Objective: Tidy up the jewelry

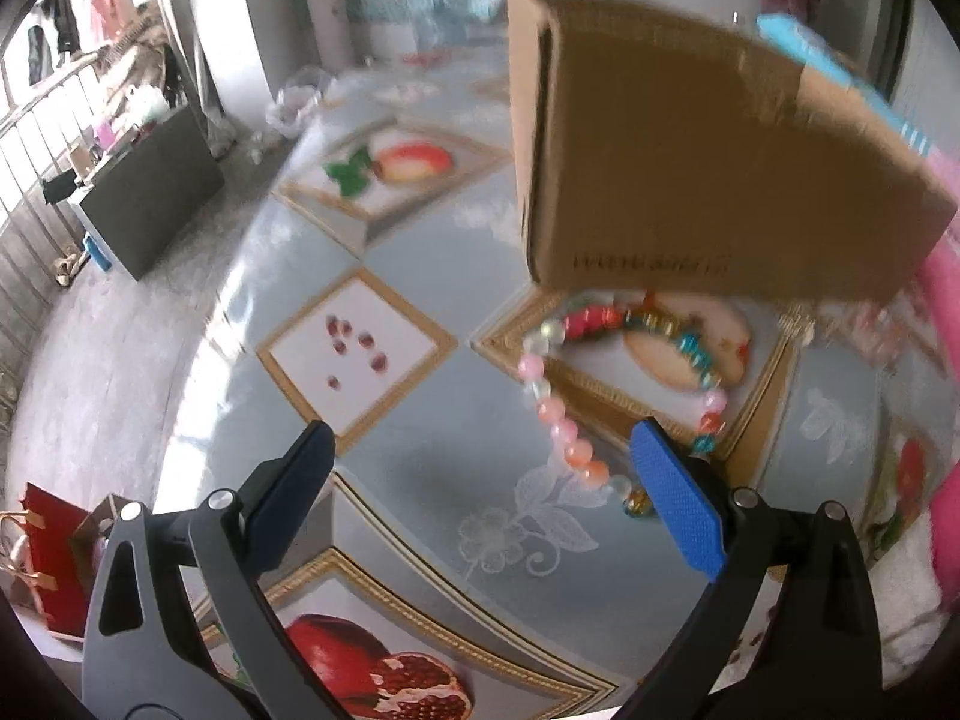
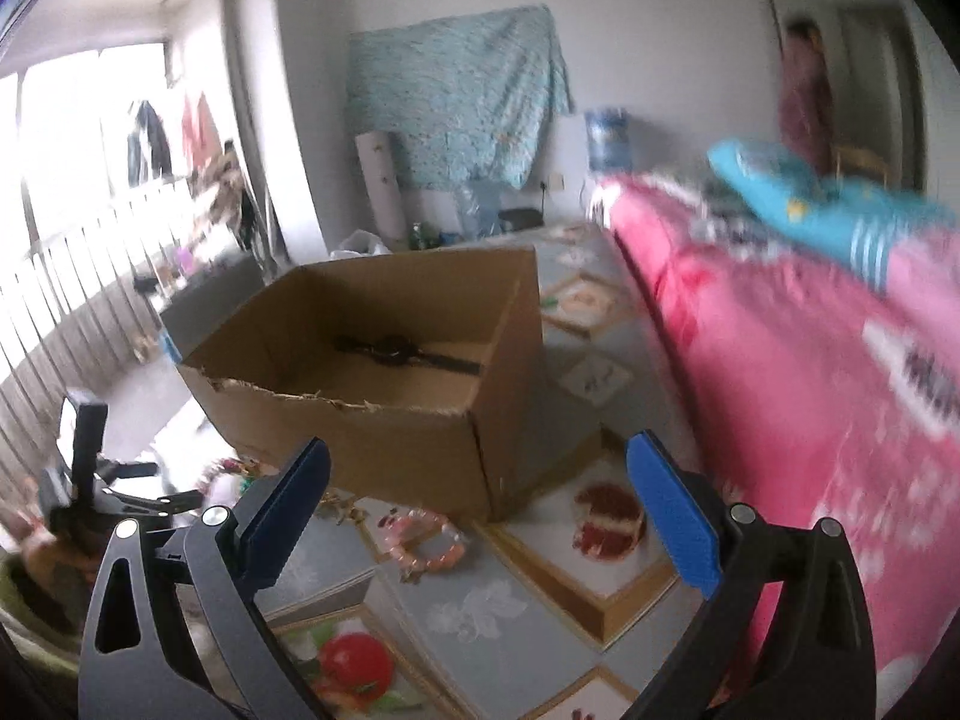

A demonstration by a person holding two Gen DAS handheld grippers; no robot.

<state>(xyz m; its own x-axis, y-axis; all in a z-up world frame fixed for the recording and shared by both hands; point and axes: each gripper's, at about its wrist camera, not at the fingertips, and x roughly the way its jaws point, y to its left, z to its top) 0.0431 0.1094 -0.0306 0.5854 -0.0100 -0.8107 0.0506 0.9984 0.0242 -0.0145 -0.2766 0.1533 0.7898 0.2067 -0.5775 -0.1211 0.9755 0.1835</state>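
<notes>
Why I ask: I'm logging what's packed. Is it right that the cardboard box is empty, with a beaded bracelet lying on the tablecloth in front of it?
Not quite: the cardboard box is not empty. The right wrist view shows a black wristwatch lying inside. The beaded bracelet does lie on the tablecloth in front of it.

- A line of dark print ran along the lower side of the cardboard box point(image 1: 690, 180), upside down and too blurred to read.
- Dark letters on a white patch of the pink cover point(image 2: 810, 360) were smeared beyond reading.
</notes>
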